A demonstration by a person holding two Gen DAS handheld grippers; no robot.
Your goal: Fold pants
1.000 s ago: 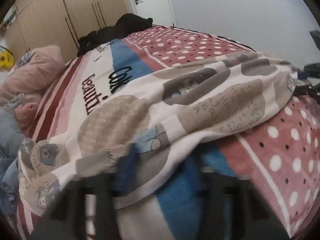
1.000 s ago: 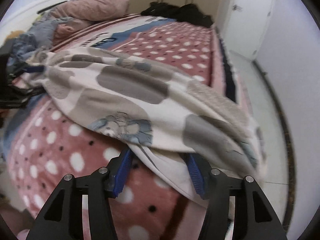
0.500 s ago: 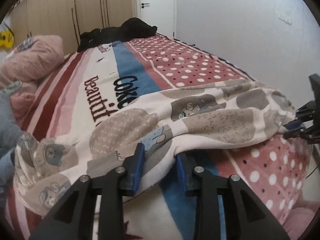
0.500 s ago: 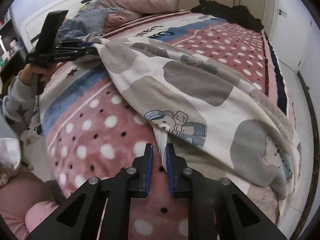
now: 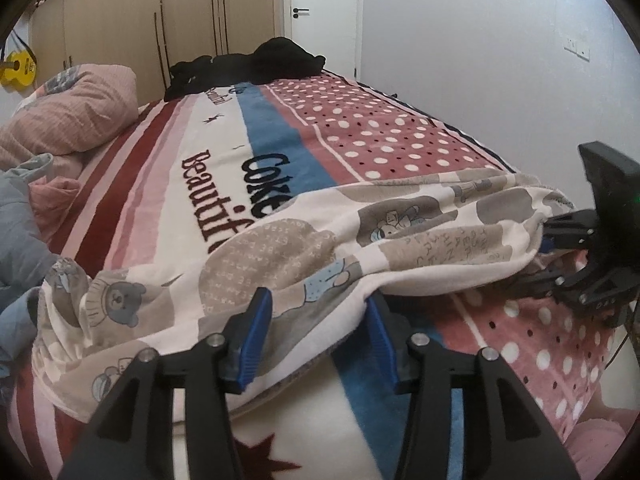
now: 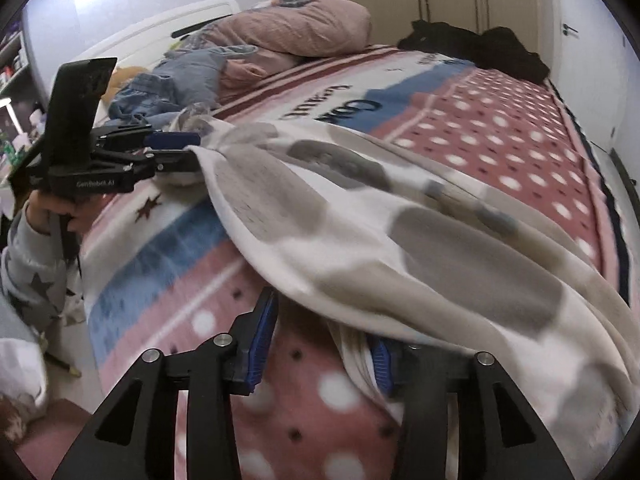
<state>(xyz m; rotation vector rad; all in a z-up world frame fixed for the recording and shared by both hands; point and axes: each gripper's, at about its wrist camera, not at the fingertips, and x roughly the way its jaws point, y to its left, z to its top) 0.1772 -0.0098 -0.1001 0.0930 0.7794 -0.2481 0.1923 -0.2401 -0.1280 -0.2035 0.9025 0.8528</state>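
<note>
The pants [image 5: 400,248] are cream fleece with grey and beige bear patches, spread crosswise over the striped and dotted bed blanket [image 5: 360,136]. My left gripper [image 5: 318,308] has its jaws opening, and the near hem lies loosely between the blue pads [image 5: 254,340]. My right gripper [image 6: 324,320] is also opening. The pants [image 6: 400,220] drape over its right finger, and the left pad [image 6: 262,336] stands bare above the blanket. Each view shows the other gripper at the cloth's far end: the right gripper [image 5: 536,258] and the left gripper [image 6: 196,151].
A pink pillow [image 5: 68,116] and blue denim clothes [image 6: 172,84] lie at the head of the bed. Black clothes [image 5: 260,64] sit at the far edge by the wardrobes [image 5: 120,28]. A hand in a star-print sleeve [image 6: 44,216] holds the left gripper. The bed's right side runs along a white wall.
Both pairs of jaws have widened since half a second ago, when the right one was nearly shut at the cloth's edge. The right gripper has shifted sideways, and the cloth now hangs over its right finger.
</note>
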